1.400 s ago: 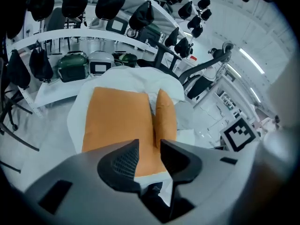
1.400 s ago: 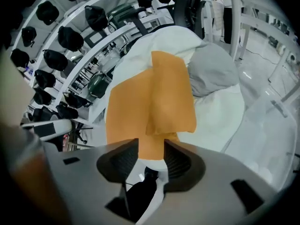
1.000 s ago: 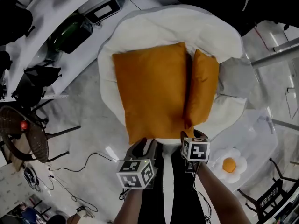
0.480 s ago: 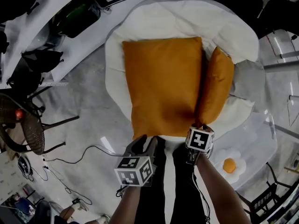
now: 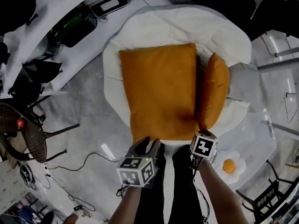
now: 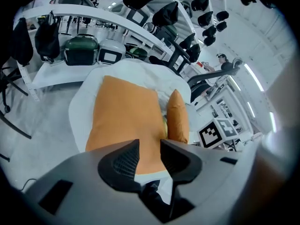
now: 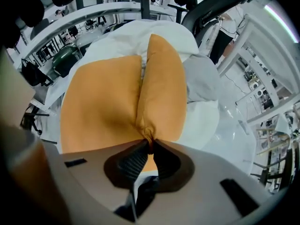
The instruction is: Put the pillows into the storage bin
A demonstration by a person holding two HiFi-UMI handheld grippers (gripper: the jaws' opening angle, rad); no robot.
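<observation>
white puffy floor cushion (image 5: 173,24) is the biggest thing down there, spread out on the grey floor (image 5: 88,101). the big orange pillow (image 5: 159,92) lies flat on top of it. right next to it on my right, the second orange pillow (image 5: 216,94) stands up on its edge, touching the big one along its side. a grey pillow (image 5: 243,83) sticks out at the far side of that one. a little fried-egg plush (image 5: 229,164) sits on the floor near my right arm.

my right gripper (image 7: 150,145) has just been closing its jaws, and they're pinched on the near corner of the second orange pillow. my left gripper (image 6: 150,153) has its jaws apart with nothing in them, hovering at the near edge of the big orange pillow.
</observation>
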